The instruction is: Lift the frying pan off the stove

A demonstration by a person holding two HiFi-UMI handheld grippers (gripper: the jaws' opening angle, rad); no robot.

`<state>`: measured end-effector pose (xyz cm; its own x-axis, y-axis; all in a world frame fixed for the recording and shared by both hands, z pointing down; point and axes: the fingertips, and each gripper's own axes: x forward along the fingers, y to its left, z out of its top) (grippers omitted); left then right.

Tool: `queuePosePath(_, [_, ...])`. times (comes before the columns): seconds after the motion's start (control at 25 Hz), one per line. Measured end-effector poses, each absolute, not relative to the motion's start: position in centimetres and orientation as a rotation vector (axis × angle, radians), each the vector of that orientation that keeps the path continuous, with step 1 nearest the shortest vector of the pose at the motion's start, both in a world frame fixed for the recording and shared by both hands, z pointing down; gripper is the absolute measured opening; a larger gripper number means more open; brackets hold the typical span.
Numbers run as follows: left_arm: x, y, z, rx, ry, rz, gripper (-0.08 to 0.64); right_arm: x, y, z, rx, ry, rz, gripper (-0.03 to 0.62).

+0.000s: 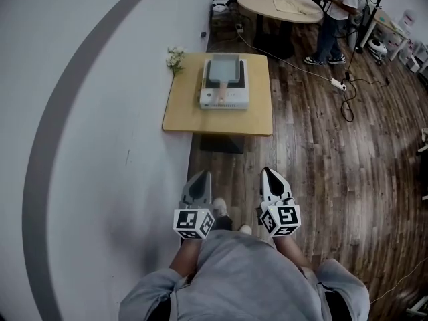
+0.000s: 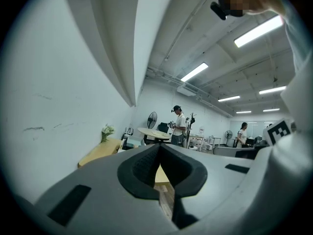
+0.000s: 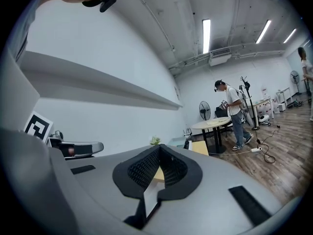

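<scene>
Standing on the one white stove [image 1: 225,93], one square grey frying pan [image 1: 224,69] rests with its handle toward the person. The stove sits on one low wooden desk [image 1: 194,116] against the wall. One sprig of flowers [image 1: 175,59] sits at the desk's far left corner. Two tongs noted: left tongs [image 1: 199,179] and right tongs [image 1: 269,176], both with jaws together, nothing between them, well short of the desk. One round table [image 1: 281,5] stands beyond.

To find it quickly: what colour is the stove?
White; the stove shows best in the head view.
</scene>
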<state>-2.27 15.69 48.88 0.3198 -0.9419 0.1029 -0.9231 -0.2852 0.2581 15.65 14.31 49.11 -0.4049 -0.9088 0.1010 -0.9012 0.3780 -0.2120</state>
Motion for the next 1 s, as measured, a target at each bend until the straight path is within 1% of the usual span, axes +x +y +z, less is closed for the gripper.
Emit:
queuePosePath(0.52, [-6.7,4.5,48.2,2.385,-1.641,-0.154,0.002,10.8,4.3,48.6,-1.768,2.590,-0.283,-0.002])
queuePosePath(0.76, [-9.3,1.3,49.0,2.381,-1.610,-0.130,0.002,8.0,1.2,49.2,-1.828,2.589,-0.241,-0.002])
queuePosePath(1.0, [-10.6,-1.0,49.3,2.393,-1.574,-0.118,0.002,6.4,-1.0,50.0,-1.857,2.571,-0.281,-0.001])
